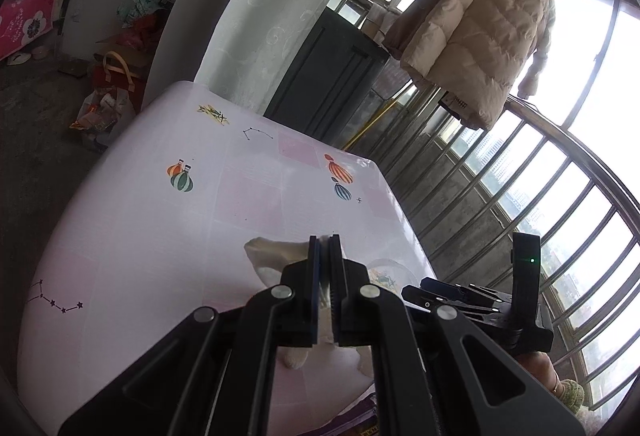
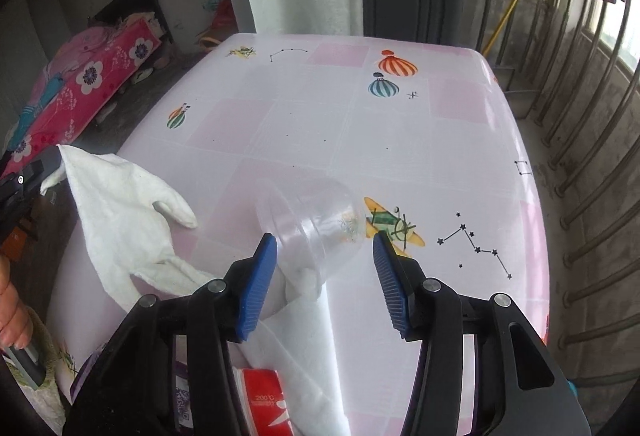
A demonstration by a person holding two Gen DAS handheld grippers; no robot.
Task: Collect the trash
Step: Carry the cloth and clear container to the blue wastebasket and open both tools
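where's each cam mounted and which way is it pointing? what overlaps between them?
Left wrist: sits on the left gripper, facing forward along its fingers over the table toward the balcony railing and a hanging coat; the jaws are shut on a white plastic bag; the right gripper body and a hand show at lower right.
Right wrist: sits on the right gripper, looking across the table; open jaws flank a clear plastic cup lying on its side; fingers show at far left.
Shared: table, white plastic bag, cup, dark cabinet.

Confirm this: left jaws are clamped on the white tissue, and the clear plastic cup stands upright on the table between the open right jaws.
Not quite: in the right wrist view the clear plastic cup lies on its side on the table. The rest holds: left gripper clamps the white tissue; right gripper is open.
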